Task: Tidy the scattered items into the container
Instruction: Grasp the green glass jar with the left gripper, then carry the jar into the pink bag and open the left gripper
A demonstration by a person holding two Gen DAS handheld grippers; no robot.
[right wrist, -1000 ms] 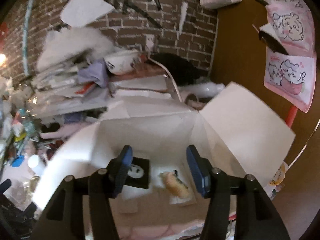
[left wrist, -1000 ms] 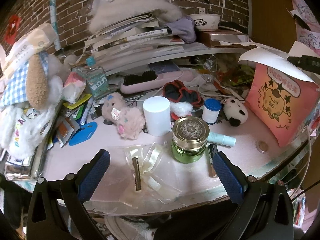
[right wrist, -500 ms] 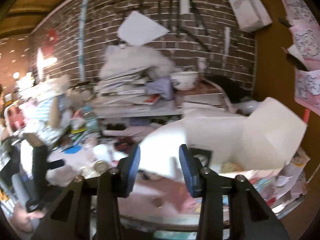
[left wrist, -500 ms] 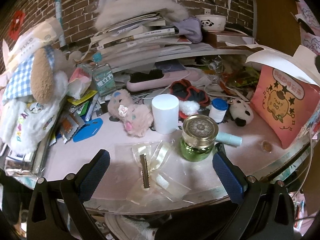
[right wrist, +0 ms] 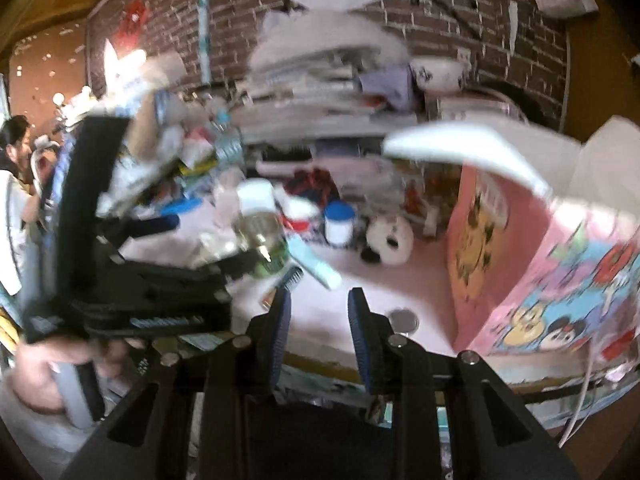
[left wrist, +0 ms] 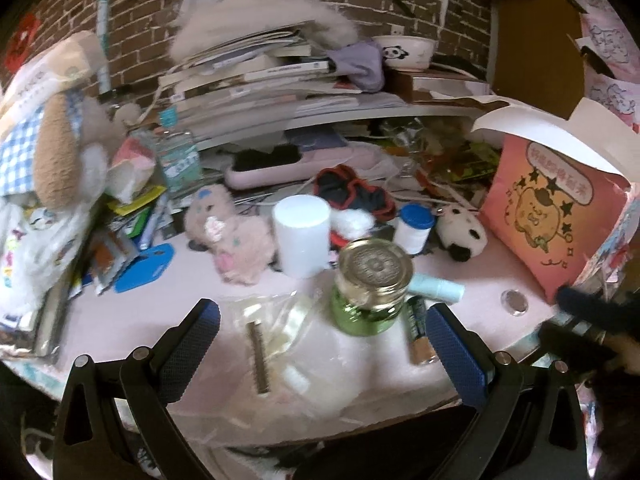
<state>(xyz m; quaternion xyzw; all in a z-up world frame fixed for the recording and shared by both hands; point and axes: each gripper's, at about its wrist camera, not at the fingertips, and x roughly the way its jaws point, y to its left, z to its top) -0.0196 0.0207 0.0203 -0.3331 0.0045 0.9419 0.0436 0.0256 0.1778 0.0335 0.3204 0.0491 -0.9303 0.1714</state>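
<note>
The left hand-held gripper [left wrist: 322, 334] is spread wide with nothing between its blue fingers [left wrist: 192, 332]. It hangs over the near edge of the pink table [left wrist: 472, 276]. Right between the fingers lies a crinkly clear plastic wrapper [left wrist: 288, 332] with a thin metal strip [left wrist: 258, 356] on it. At about 1 o'clock from the strip stands a green glass jar with a gold lid [left wrist: 370, 284]. A small dark tube with a gold end [left wrist: 418, 334] lies just beside the jar at 4 o'clock, and a pale blue tube [left wrist: 438, 288] lies at 3 o'clock from it. A small round clear cap [left wrist: 514, 302] sits alone near the table's right edge.

Behind the jar stands a white plastic cylinder [left wrist: 302, 234]. A fluffy pink plush toy [left wrist: 236, 238] lies at 9 o'clock from the cylinder. A small white bottle with a blue cap [left wrist: 414, 228] is at 3 o'clock from it, and a little panda plush [left wrist: 460, 234] lies next to that bottle.

The container is a pink cardboard box with cartoon pictures and white flaps [left wrist: 556, 216]. It stands open at the right end of the table, at 3 o'clock from the panda.

The right hand-held gripper [right wrist: 318, 318] has its blue fingers [right wrist: 358, 334] partly apart and holds nothing. It points at the bare pink table near the round cap [right wrist: 404, 320], and its view is blurry. A hand [right wrist: 48, 364] holds the left tool at 9 o'clock in that view.

Far back, a stack of books and papers [left wrist: 256, 76] sits against a brick wall [left wrist: 140, 20].
</note>
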